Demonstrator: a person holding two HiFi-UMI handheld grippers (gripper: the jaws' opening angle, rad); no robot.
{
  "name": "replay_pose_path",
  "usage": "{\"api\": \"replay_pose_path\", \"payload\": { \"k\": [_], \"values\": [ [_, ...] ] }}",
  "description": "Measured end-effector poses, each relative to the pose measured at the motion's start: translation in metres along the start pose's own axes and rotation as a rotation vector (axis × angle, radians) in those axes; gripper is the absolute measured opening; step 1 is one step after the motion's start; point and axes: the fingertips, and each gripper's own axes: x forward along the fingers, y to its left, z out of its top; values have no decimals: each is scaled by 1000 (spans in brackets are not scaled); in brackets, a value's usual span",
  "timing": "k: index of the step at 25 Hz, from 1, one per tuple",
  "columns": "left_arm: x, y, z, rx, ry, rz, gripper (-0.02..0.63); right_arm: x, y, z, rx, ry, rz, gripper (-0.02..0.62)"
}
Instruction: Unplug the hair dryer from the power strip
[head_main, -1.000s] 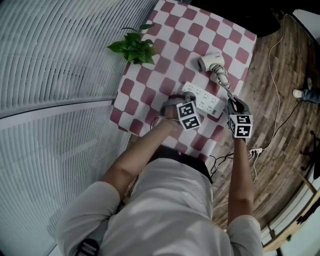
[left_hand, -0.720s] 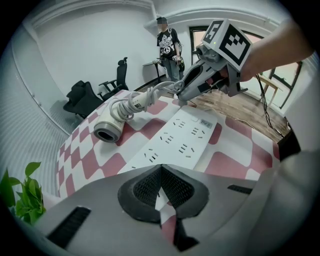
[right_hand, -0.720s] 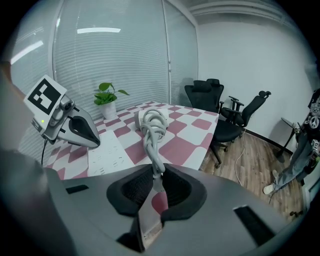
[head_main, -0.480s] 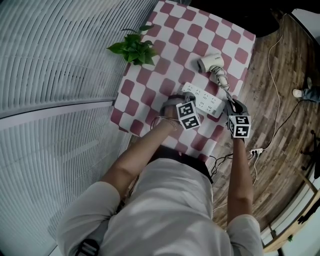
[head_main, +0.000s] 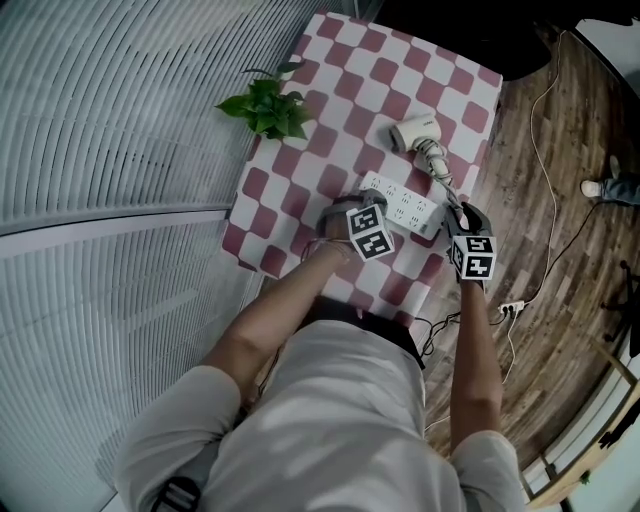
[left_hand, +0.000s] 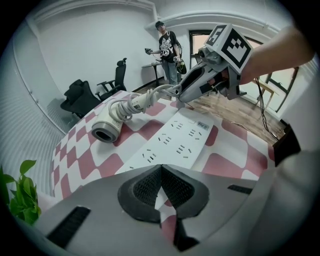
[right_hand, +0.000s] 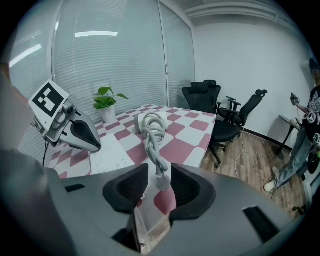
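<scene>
The power strip (head_main: 402, 206) lay on the surface (head_main: 340, 100) toward its near right side. The hair dryer (head_main: 412, 132) lay just beyond it, and its cord (head_main: 440, 168) ran back to the strip's right end. The plant (head_main: 266, 108) stood at the far left edge.

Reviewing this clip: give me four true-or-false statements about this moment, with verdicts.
1. The white hair dryer lies on the red-and-white checked tablecloth. True.
2. The right gripper is clamped on the dryer's white twisted cord. False: its jaws have just been opening and stand apart, with the cord between them.
3. The left gripper has its jaws together. True.
4. The green leafy plant stands on the white power strip. False: it stands well apart, at the tablecloth's edge.
</scene>
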Motion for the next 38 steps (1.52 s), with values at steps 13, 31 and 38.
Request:
{"api": "replay_pose_path", "payload": {
  "k": [13, 31, 38],
  "values": [
    [-63, -7, 40, -200, -265, -15, 31, -54, 17, 40, -57, -102, -5, 132],
    [-265, -6, 134, -360, -853, 9, 31, -204, 110, 169, -66, -412, 86, 66],
    [-328, -11, 146, -350, -976, 34, 31, -250, 136, 203, -47, -472, 127, 52]
  ]
}}
